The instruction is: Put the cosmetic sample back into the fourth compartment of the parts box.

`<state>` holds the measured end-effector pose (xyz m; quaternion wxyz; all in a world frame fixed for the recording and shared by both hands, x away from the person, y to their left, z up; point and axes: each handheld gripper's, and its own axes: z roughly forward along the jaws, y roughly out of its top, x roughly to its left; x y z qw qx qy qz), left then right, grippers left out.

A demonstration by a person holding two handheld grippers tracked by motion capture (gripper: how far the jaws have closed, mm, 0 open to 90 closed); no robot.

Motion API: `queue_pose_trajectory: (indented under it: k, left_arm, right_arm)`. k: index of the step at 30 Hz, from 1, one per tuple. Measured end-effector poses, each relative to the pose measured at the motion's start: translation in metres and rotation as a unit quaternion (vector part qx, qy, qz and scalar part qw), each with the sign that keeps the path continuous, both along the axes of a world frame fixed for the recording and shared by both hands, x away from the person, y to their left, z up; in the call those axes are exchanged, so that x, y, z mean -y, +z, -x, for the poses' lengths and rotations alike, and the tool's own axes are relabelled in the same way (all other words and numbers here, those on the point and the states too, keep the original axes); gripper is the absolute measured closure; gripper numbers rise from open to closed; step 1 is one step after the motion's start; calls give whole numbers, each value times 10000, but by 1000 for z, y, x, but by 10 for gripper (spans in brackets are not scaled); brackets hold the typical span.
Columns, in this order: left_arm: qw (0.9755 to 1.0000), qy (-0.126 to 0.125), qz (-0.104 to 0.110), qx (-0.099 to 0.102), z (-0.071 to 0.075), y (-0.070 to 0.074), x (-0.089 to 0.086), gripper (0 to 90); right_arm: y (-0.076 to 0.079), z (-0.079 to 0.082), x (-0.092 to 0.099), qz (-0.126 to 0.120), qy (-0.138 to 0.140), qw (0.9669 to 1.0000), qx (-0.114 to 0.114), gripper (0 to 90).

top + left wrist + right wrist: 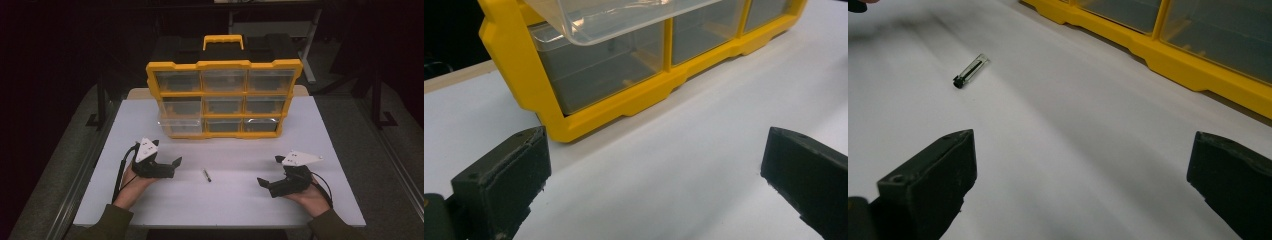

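In the high view, a yellow organizer (224,97) with clear drawers stands upright at the far side of the white surface (225,200). Its lower-left drawer (181,125) is pulled out a little from the frame. A small dark bit (206,174) lies on the surface in front of the organizer, well apart from it and roughly below its middle column. The left gripper (170,161) rests in front of the organizer's left end, its jaws spread apart and empty. The right gripper (270,172) rests in front of the organizer's right end, jaws also spread and empty. The bit lies between the two, nearer the left gripper.

In the left gripper view, the two black jaws stand wide apart over bare surface, with the organizer's bottom-left corner (549,100) just beyond them and the pulled-out clear drawer (624,20) overhanging above.

In the right gripper view, the jaws are wide apart with nothing between them. The bit (969,71) lies beyond the left jaw, well apart from the organizer's yellow base (1168,55).
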<state>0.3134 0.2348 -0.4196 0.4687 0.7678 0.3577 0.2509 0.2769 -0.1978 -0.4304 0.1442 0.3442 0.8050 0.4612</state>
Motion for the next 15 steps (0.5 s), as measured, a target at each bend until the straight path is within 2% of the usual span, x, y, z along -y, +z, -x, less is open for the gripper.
queue_pose_trajectory:
  k: [4, 9, 15]
  left_arm:
    - [9997, -166, 158, -41, -1, 0, -3, 0]
    - [9987, -462, 132, -139, 0, 1, -8, 0]
    - [9974, -684, 151, -173, 3, 1, -10, 0]
  right_arm:
    - [0, 0, 0, -9, -4, 10000, -6, 0]
    - [-1, 0, 0, 2, -7, 10000, -39, 0]
    - [-1, 0, 0, 9, -16, 10000, -54, 0]
